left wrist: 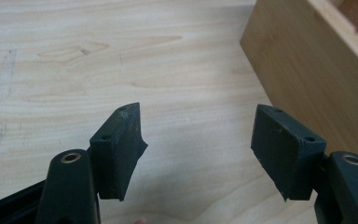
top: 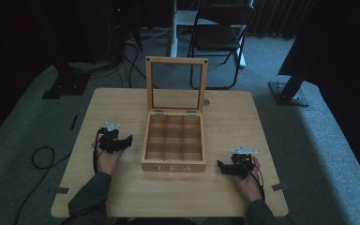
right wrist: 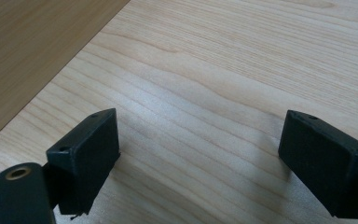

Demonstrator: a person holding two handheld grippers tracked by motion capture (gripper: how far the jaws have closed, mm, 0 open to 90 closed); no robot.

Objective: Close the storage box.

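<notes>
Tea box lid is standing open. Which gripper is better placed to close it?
Probably left. The left gripper sits open beside the tea box wall, farther up the table and nearer the raised lid. The right gripper, also open, rests near the box's front corner, farther from the lid.

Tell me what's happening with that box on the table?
A person sits at a wooden table holding a gripper in each hand. In the middle stands a wooden tea box with its glass lid propped up, and its nine little compartments look empty. The left gripper rests just left of the box, and the right gripper rests near its front right corner. Both are open and holding nothing, so nothing is being moved right now.
</notes>
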